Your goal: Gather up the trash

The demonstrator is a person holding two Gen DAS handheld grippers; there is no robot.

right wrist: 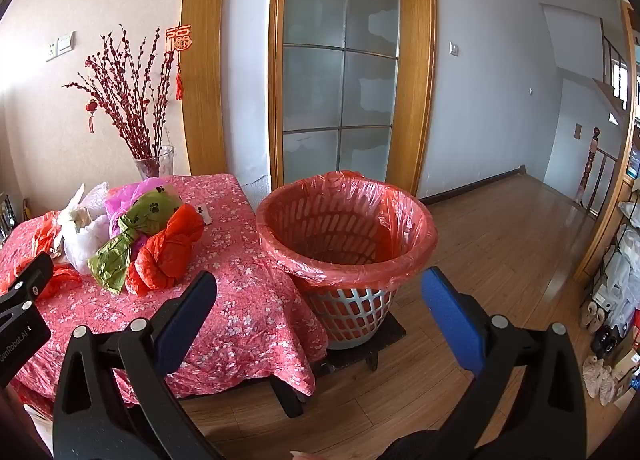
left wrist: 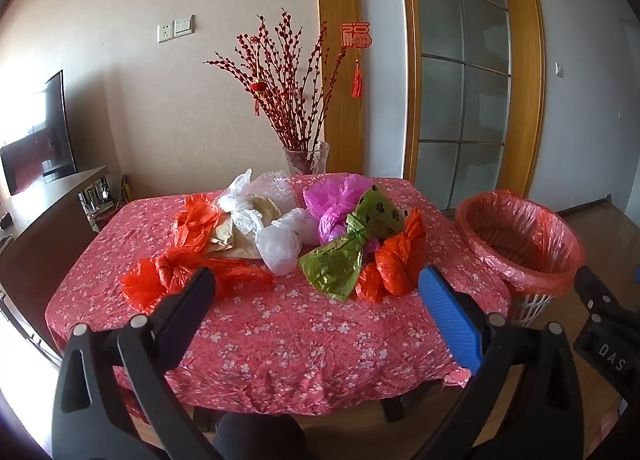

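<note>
Both the left gripper [left wrist: 316,292] and the right gripper [right wrist: 318,292] stand wide apart and empty, while the bags [left wrist: 280,236] lie on the table [left wrist: 280,332] beside the bin [right wrist: 344,228], probably light, soft and slippery, best pinched at a knot.

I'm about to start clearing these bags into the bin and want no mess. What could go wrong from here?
1. The knotted bags lie piled together; pulling the green bag may drag the orange bag beside it.
2. The loose tablecloth could snag in the fingers.
3. The bin stands off the table's side, so a drop may land on the floor.
</note>
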